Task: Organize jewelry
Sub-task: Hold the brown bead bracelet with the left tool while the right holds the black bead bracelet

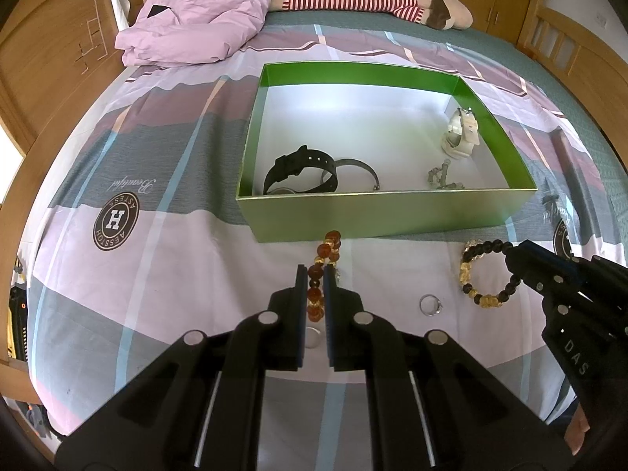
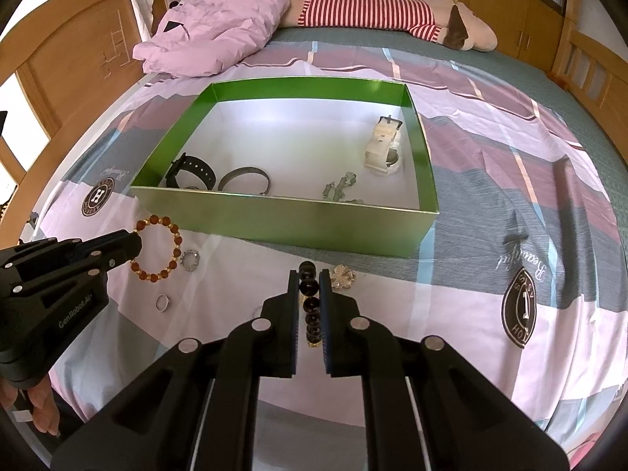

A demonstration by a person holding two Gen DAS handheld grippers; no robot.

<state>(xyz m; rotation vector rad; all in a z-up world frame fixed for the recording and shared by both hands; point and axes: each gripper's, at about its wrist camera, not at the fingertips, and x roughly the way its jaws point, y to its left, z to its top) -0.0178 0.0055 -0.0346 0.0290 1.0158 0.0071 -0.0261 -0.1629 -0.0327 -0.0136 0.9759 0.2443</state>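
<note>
Both grippers reach low over the bed [image 1: 188, 235], side by side. The left gripper [image 1: 314, 274] has its jaws clamped on the amber bracelet [image 1: 327, 249]; the right gripper [image 2: 309, 278] pinches the black bead bracelet [image 2: 308, 286], both just before the green box [image 2: 274, 216].

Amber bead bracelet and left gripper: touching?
Touching. Left wrist view shows the amber bead bracelet pinched between the left gripper's fingers.

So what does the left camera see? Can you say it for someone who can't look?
The left gripper has its jaws closed on an amber bead bracelet lying on a bed. Ahead sits an open green box holding watches; the right gripper grips a black-and-gold bracelet.
</note>
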